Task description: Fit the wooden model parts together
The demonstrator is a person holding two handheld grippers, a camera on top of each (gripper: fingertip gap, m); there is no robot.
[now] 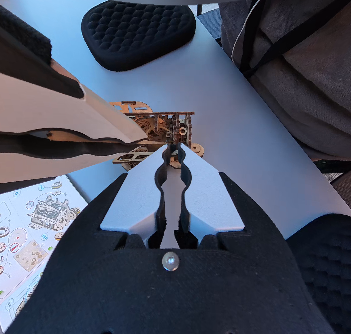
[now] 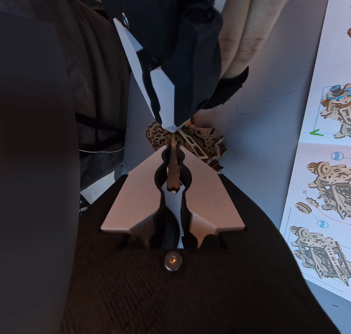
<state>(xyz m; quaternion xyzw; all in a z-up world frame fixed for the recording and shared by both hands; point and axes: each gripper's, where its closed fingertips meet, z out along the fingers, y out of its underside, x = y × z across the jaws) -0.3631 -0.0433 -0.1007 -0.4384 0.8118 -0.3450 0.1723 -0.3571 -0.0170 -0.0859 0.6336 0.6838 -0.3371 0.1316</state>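
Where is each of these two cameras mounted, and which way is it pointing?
Left wrist view: sits on the left tool, looking along its white fingers at the brown wooden gear model on the white table; the right tool enters from the left.
Right wrist view: sits on the right tool, whose fingers pinch a thin flat wooden part; the left tool and a hand show beyond.
Shared: model, table, printed instruction sheet.

Brown wooden model (image 1: 163, 133) on table, flat part (image 2: 173, 171) clamped
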